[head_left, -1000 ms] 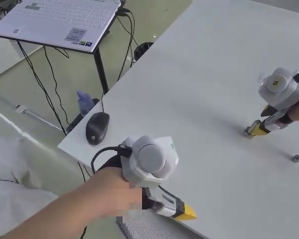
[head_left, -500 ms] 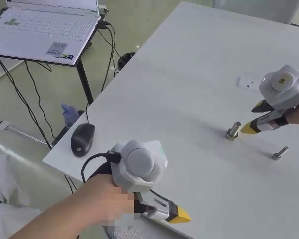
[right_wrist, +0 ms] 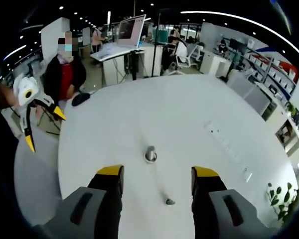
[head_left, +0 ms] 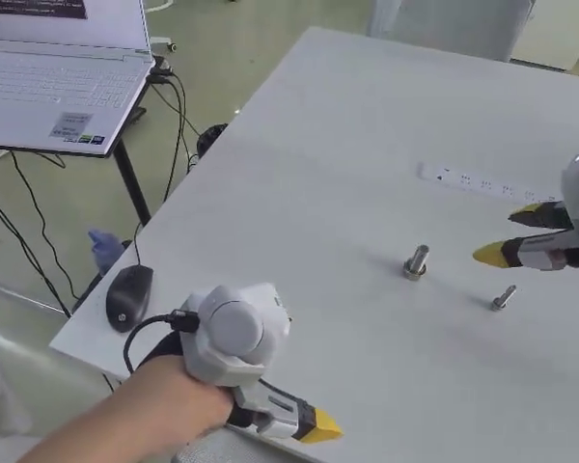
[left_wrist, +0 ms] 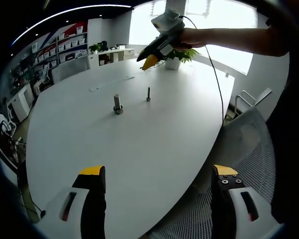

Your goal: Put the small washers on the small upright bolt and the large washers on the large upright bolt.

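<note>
one large bolt, one small bolt

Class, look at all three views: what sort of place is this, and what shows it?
Probably an open-plan office or meeting area: a large white conference table, an open laptop set up beside it, and storage shelves along the far wall.

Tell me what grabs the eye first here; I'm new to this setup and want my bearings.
Two bolts stand upright mid-table: the large bolt and, to its right in the head view, the small bolt. The right gripper hovers open beside them; the left gripper is open at the white table's near edge.
</note>
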Demonstrator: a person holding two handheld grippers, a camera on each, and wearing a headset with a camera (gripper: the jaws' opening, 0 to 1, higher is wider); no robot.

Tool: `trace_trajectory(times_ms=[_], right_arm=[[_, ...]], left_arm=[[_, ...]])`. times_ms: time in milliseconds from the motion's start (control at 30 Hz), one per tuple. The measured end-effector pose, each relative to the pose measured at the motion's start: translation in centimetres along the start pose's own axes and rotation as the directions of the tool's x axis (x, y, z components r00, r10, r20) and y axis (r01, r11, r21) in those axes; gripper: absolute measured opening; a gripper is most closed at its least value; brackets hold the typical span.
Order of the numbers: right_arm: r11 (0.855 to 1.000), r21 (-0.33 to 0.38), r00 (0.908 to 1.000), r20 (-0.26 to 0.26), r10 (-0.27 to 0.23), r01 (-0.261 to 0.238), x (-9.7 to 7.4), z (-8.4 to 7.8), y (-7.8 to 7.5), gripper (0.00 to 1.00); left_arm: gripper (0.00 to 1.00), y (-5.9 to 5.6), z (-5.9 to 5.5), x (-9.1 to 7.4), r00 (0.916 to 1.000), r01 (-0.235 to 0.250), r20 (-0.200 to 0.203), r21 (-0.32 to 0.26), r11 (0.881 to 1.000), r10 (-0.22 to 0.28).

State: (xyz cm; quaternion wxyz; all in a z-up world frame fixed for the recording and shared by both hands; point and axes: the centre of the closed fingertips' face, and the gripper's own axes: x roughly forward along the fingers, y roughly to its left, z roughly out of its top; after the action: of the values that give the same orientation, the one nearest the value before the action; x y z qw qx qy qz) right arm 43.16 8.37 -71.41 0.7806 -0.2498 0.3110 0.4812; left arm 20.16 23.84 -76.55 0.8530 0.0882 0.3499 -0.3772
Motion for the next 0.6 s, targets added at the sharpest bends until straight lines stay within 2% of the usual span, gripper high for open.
trace_trajectory(times_ms=[100, 167, 267, 333, 400, 467, 600], right_arm=[[1.000, 0.024, 0.9996, 0.023, -0.018, 0.017, -1.5, -0.7, 0.2, 0.57], [0.997, 0.074, 0.9964, 0.072, -0.045, 0.039, -2.6, -0.5, 0.2, 0.58], [0.992, 0.117, 0.9861, 0.149, -0.073, 0.055, -4.4, -0.2, 0.5, 0.58], [0.990, 0.116, 0.9762, 0.194, -0.096, 0.075, -5.6, 0.1, 0.8, 0.58], [0.990, 0.120, 0.9712, 0.216, -0.099, 0.075, -6.3, 0.1, 1.3, 0.59], [0.988, 0.133, 0.9625, 0.250, -0.105, 0.074, -7.2, 0.1, 2.2, 0.61], [0.985, 0.159, 0.9513, 0.288, -0.110, 0.066, -8.1, -1.0, 4.1, 0.67]], left_arm=[[0.87, 0.2, 0.5, 0.0, 1.0000, -0.008, 0.001, 0.008, 1.000, 0.008], [0.87, 0.3, 0.8, -0.1, 0.9999, -0.009, 0.013, 0.001, 1.000, 0.009], [0.87, 0.4, 0.9, -0.2, 0.9998, -0.011, 0.017, 0.005, 1.000, 0.011], [0.87, 0.5, 1.1, -0.3, 0.9997, -0.011, 0.024, 0.000, 1.000, 0.011], [0.87, 0.6, 1.4, -0.5, 0.9992, -0.009, 0.039, -0.013, 1.000, 0.009], [0.88, 0.7, 1.5, -0.7, 0.9988, -0.013, 0.048, -0.014, 1.000, 0.014], [0.88, 0.7, 1.7, -0.7, 0.9981, -0.014, 0.060, -0.011, 1.000, 0.015]])
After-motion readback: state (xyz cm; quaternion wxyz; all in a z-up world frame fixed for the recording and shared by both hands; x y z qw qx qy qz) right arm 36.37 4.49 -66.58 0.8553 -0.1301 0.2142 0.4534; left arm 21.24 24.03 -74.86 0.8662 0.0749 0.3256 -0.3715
